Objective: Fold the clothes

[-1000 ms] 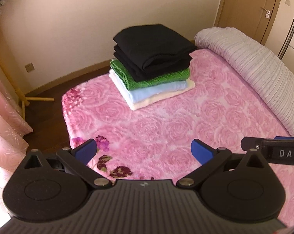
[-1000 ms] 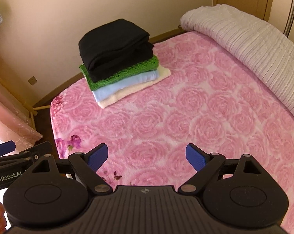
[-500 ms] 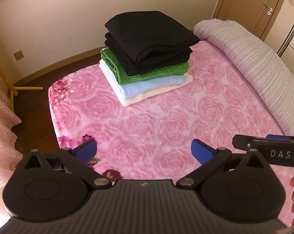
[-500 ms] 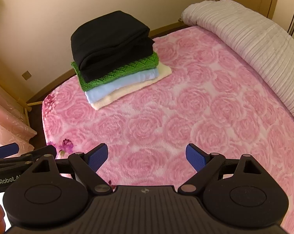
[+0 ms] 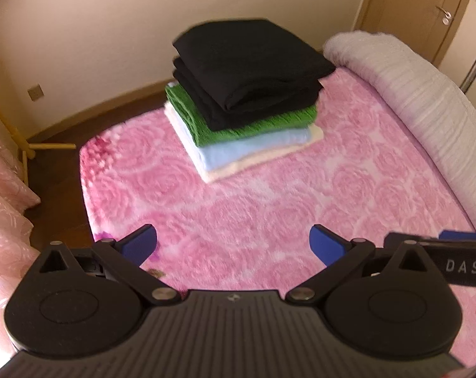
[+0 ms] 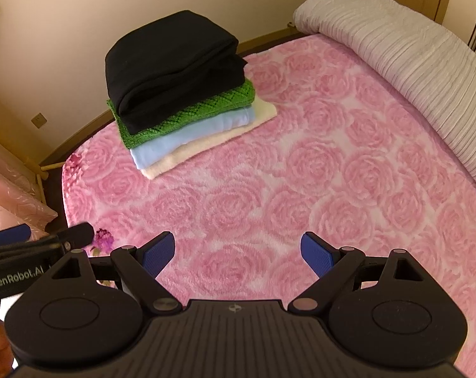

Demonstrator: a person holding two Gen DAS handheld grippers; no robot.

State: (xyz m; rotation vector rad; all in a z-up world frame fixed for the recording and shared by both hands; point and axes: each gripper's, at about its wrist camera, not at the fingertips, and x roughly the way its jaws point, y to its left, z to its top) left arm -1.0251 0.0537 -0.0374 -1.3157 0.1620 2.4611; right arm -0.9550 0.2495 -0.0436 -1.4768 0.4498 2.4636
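Folded clothes stack (image 5: pixel 247 94) untouched; left tongs (image 5: pixel 233 247), right tongs (image 6: pixel 238 252) spread wide, empty.

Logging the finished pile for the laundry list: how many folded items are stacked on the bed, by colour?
Black: 1
Green: 1
Light blue: 1
Cream: 1
Total: 4, stacked on the pink blanket. The black bundle shows several layers, so it may be more than one garment.

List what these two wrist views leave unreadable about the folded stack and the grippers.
- Cream piece, both views: only its edge shows, the upper layers cover it.
- Black garment, left wrist view: motion blur hides its fold lines.
- Right gripper, left wrist view: cut by the frame edge.
- Stack's far side: hidden by the stack itself.
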